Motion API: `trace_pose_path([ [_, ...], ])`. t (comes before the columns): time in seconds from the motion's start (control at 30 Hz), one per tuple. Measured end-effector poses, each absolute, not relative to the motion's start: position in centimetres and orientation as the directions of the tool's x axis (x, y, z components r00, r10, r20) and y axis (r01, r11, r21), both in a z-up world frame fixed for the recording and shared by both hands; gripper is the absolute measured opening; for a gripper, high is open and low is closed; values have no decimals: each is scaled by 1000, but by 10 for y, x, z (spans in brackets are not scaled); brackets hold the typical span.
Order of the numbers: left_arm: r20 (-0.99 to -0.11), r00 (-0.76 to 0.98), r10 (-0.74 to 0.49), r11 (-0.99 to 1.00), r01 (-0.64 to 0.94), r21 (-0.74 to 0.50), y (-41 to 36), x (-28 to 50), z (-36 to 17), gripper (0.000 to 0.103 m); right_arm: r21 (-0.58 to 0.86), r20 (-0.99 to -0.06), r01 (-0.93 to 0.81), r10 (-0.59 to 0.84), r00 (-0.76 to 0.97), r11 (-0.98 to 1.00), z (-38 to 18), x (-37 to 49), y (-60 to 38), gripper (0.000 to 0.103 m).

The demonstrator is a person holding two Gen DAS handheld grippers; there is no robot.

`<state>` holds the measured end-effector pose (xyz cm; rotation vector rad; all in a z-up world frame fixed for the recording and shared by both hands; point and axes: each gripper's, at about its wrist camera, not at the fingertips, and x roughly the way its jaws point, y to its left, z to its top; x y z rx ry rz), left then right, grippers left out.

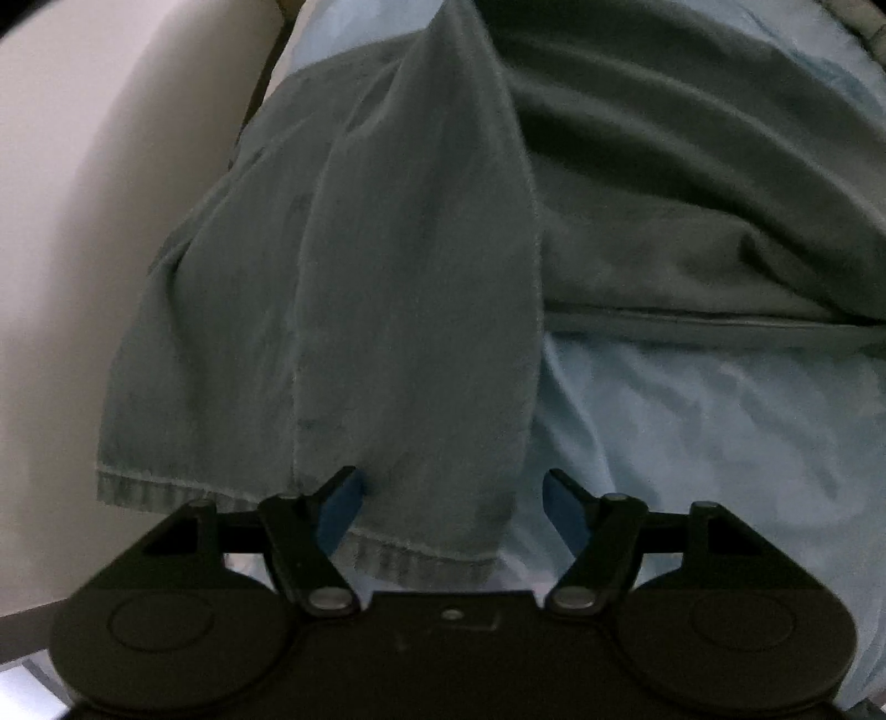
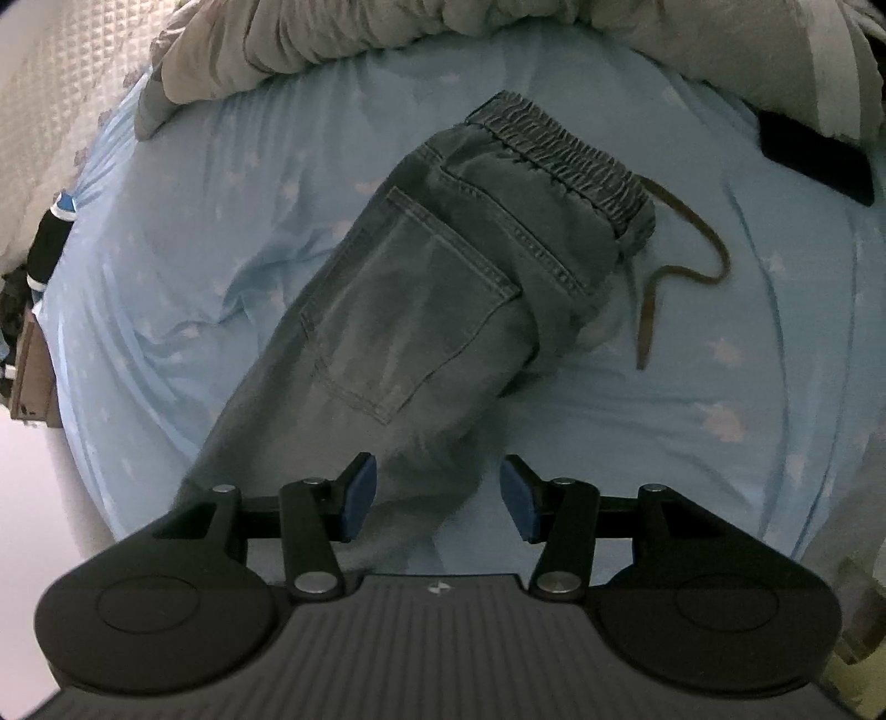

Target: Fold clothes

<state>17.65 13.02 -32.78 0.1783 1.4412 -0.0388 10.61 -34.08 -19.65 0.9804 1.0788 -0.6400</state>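
Observation:
Grey-blue jeans (image 2: 421, 288) lie on the light blue starred bedsheet (image 2: 692, 387), folded lengthwise, with the back pocket up and the elastic waistband (image 2: 559, 155) at the far end. A brown drawstring (image 2: 686, 266) trails to the right. My right gripper (image 2: 437, 498) hovers open over the leg, and sheet shows between the cloth and its right pad. In the left wrist view the trouser legs (image 1: 387, 277) run toward me and overlap, their hems (image 1: 421, 554) at my left gripper (image 1: 451, 507). It points down and stands open, the hem between its blue pads, which do not press on it.
A bunched grey quilt (image 2: 332, 39) lies along the far side of the bed. A black flat object (image 2: 814, 160) rests at the far right. The bed's edge and pale floor (image 1: 66, 277) lie to the left, with dark clutter (image 2: 33, 277) beside the bed.

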Motion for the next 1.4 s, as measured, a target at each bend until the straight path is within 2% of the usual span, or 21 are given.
trace_pose_path([
  [0.1, -987, 134, 84, 992, 86, 96, 143, 181, -328, 63, 322, -936, 830, 21, 352, 456, -198, 103, -337, 52],
  [0.17, -987, 145, 72, 996, 47, 79, 155, 184, -324, 48, 318, -938, 830, 22, 347, 458, -200, 101, -335, 52],
  [0.2, -986, 151, 64, 997, 26, 69, 162, 185, -322, 31, 316, -939, 831, 22, 344, 458, -201, 100, -333, 52],
  [0.23, -986, 161, 53, 999, 4, 54, 168, 187, -317, 19, 315, -939, 834, 24, 342, 453, -202, 99, -333, 52],
  [0.33, -980, 196, 17, 998, -64, 4, 188, 193, -299, 6, 318, -940, 839, 27, 341, 442, -206, 97, -330, 52],
  [0.47, -970, 241, -12, 987, -151, -50, 221, 206, -272, 5, 327, -938, 838, 39, 345, 436, -211, 101, -325, 52],
  [0.8, -960, 272, 66, 967, -254, -5, 281, 267, -239, 5, 327, -941, 845, 65, 332, 423, -225, 110, -319, 52],
  [1.13, -971, 213, 107, 961, -273, 46, 299, 333, -282, 5, 300, -949, 857, 44, 311, 418, -224, 118, -324, 52],
  [1.4, -960, 240, 148, 958, -275, 79, 327, 371, -288, 7, 280, -951, 833, 18, 309, 477, -212, 118, -328, 52],
])
